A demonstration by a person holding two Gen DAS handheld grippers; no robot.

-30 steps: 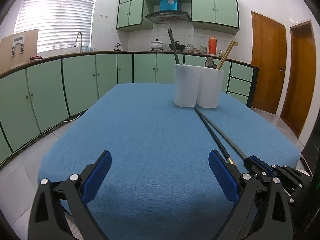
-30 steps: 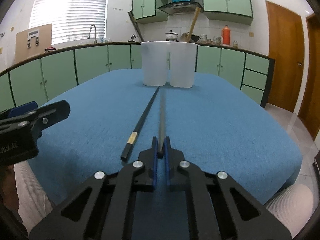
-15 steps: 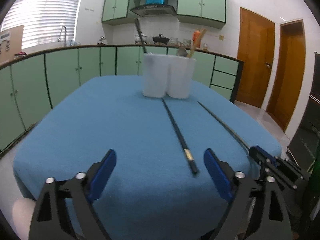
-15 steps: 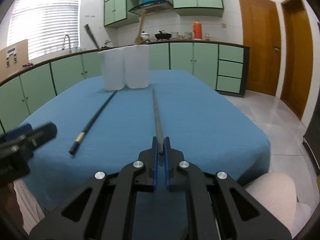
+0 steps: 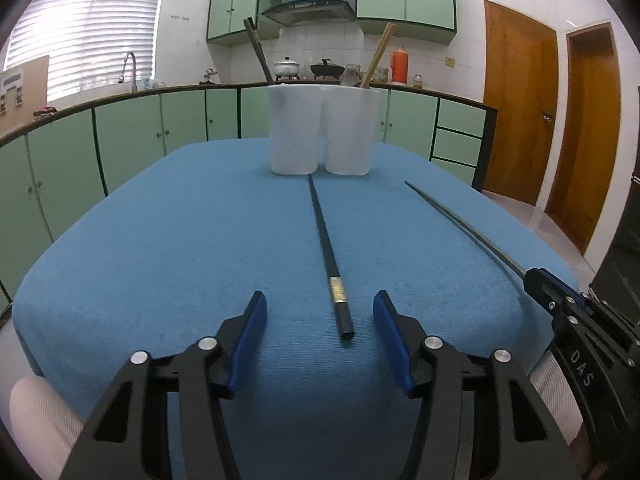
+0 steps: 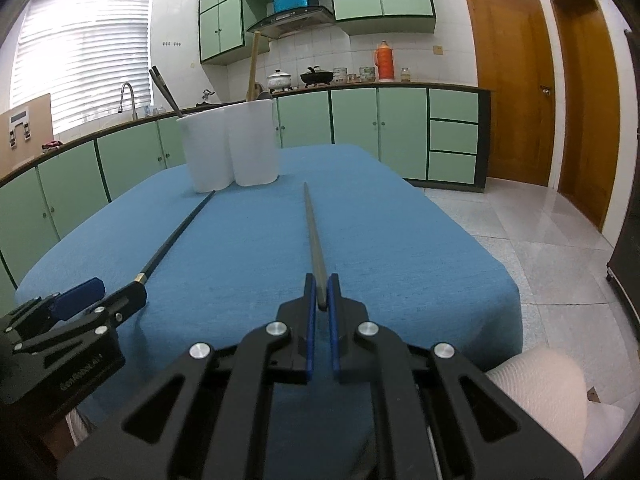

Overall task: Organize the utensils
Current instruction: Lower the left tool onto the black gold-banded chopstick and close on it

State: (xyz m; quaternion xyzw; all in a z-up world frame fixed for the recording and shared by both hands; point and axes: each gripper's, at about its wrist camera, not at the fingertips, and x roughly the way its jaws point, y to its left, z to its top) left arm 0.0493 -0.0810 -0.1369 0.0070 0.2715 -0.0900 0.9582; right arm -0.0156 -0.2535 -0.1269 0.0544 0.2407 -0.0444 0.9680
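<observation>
Green cabinets ring the kitchen; blue cloth covers the table (image 5: 160, 240). White twin-cup holder (image 5: 324, 132) stands at the far end, a few utensils already upright in it.

Left gripper (image 5: 320, 344): jaws about half open and just been closing, nothing pinched. A black chopstick (image 5: 326, 248) with a gold band lies flat on the cloth, butt end between my blue pads but touching neither, a little right of centre. Its long axis runs near to far, almost straight along the gripper's line, tip reaching the foot of the holder. Left hand is clearly the nearer one to it. My judgement: closing on the butt is what comes next.

Right gripper (image 6: 322, 300): pinched fully on the near end of the second chopstick (image 6: 314, 232), which points forward toward the holder's right side, tip apparently lifted off the cloth.

Writing: "DAS" legible on the right gripper's body in the left view; the lettering on the left gripper's body is too blurred to read.
</observation>
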